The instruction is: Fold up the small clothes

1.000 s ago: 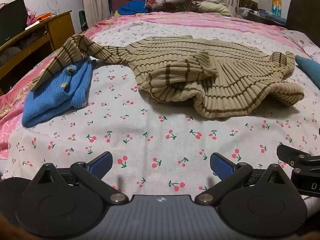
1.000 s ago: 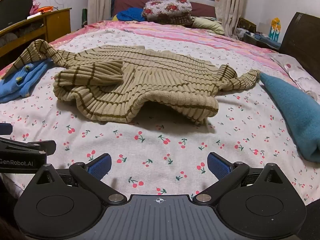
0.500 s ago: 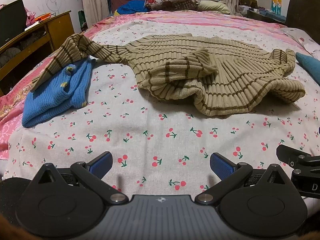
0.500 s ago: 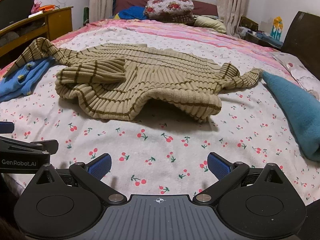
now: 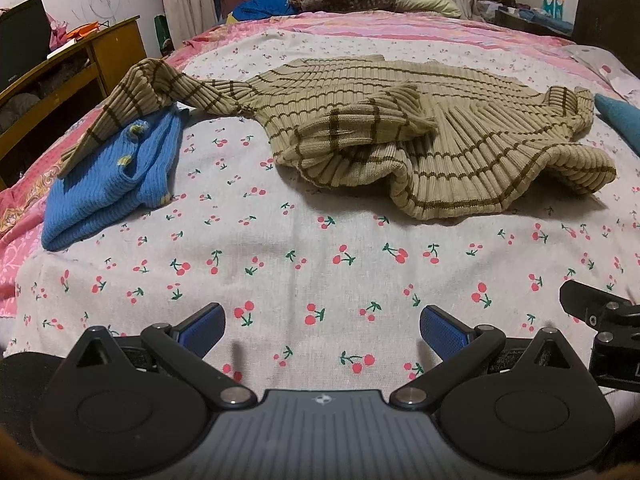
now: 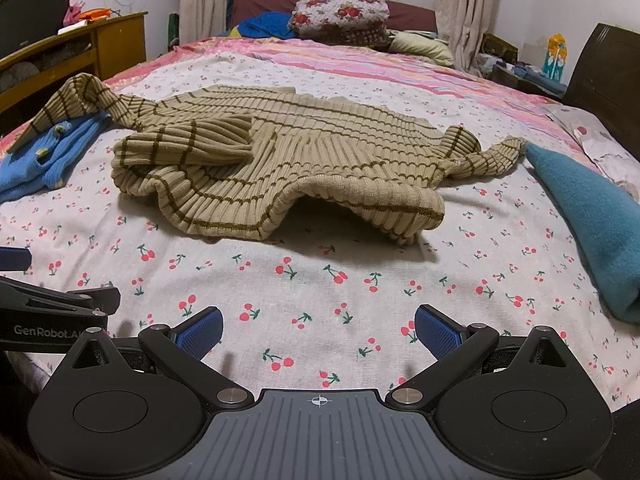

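- A bedroom: a wide bed (image 5: 320, 280) covered by a white sheet printed with red cherries, with a pink striped cover beyond it; a floral pillow (image 6: 340, 14) and curtains stand at the far end, and a wooden desk (image 6: 100, 40) is at the left.
- The tan striped ribbed sweater (image 5: 420, 128) lies crumpled in the middle of the bed, its near hem rumpled and lifted in a wave, one part folded over on top.
- Its left sleeve (image 5: 152, 92) stretches out and drapes over a blue knitted garment (image 5: 112, 184) lying at the bed's left side.
- Its other sleeve (image 6: 480, 156) is bunched, reaching nearly to a teal garment (image 6: 592, 216) at the right edge.
- The left tongs (image 5: 322, 326) hover over bare sheet near the bed's front edge, blue pads spread wide, holding nothing.
- The right tongs (image 6: 318, 326) hover just beside them, likewise spread wide and empty, short of the sweater's hem.
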Tool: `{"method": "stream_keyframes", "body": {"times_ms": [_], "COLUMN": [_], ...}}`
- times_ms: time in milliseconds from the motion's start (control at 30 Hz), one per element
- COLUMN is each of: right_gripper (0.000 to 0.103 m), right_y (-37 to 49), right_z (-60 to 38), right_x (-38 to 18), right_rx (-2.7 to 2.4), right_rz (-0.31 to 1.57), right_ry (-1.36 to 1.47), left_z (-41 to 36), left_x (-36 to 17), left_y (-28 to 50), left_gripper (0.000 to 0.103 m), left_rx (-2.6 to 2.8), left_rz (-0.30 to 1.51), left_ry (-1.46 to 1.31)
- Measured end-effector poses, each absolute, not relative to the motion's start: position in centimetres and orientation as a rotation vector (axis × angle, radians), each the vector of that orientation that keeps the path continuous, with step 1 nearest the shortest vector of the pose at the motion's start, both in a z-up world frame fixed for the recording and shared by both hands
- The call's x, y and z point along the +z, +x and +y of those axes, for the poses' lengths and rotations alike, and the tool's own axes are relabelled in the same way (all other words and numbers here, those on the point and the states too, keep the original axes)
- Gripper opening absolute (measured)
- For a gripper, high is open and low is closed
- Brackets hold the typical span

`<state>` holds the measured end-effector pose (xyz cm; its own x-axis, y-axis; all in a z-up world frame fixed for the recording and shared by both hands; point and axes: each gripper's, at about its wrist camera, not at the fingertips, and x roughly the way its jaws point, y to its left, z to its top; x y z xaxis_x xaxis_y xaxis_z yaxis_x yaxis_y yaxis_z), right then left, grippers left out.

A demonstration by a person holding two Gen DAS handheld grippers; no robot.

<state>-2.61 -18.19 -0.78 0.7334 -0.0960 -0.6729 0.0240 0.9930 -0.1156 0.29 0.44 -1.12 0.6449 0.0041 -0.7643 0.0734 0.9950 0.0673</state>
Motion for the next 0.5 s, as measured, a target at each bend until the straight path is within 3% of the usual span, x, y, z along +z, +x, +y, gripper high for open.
{"method": "stream_keyframes", "body": {"times_ms": [500], "right_gripper": [0.102], "right_y": [-2.57], "right_z": [-18.12], "right_x": [-0.93], "right_rx": [-0.065], "right_rz": [0.746], "right_ry": [-0.102], "left_z": [0.26], "left_x": [-1.77], "left_y": [0.75], "left_gripper": [0.103], "left_rx": [-0.044], "left_rz": [0.907], "left_ry": [0.098]}}
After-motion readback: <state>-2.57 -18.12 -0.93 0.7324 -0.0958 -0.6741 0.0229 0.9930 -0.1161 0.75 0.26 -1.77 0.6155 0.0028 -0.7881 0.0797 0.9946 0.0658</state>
